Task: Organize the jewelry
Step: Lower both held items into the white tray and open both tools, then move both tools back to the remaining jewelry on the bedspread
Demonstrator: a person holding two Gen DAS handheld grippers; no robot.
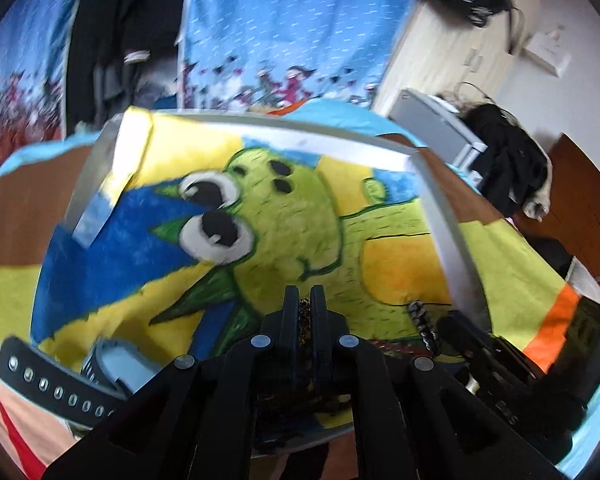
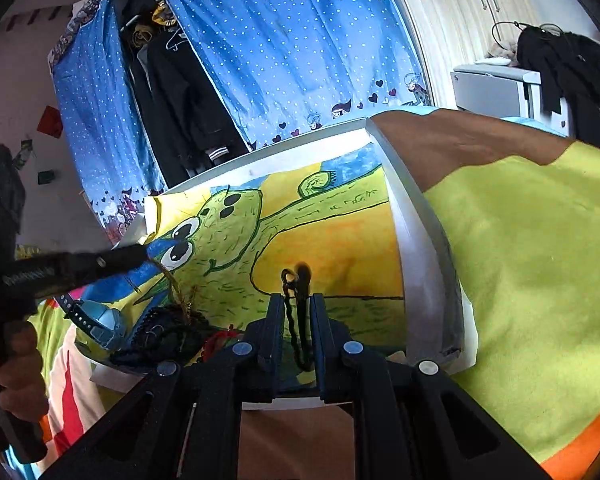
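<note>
White-rimmed tray, lined with a cartoon painting, lies on a patchwork blanket; blue curtain at twelve o'clock. Left gripper clenched on a braided cord; right gripper grasps a dark chain.

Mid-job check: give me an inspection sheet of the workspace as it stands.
Surface: white-rimmed tray lined with a dinosaur drawing, on a colourful blanket.
Job's things: dark chain; braided cord; tangled jewelry pile.
Clutter: blue watch at the tray's near-left edge.
Grippers: right gripper shut on the dark chain; left gripper shut on a beaded strand.
Cables: nothing seen.
Surroundings: blue curtain, hanging clothes, wardrobe.
</note>
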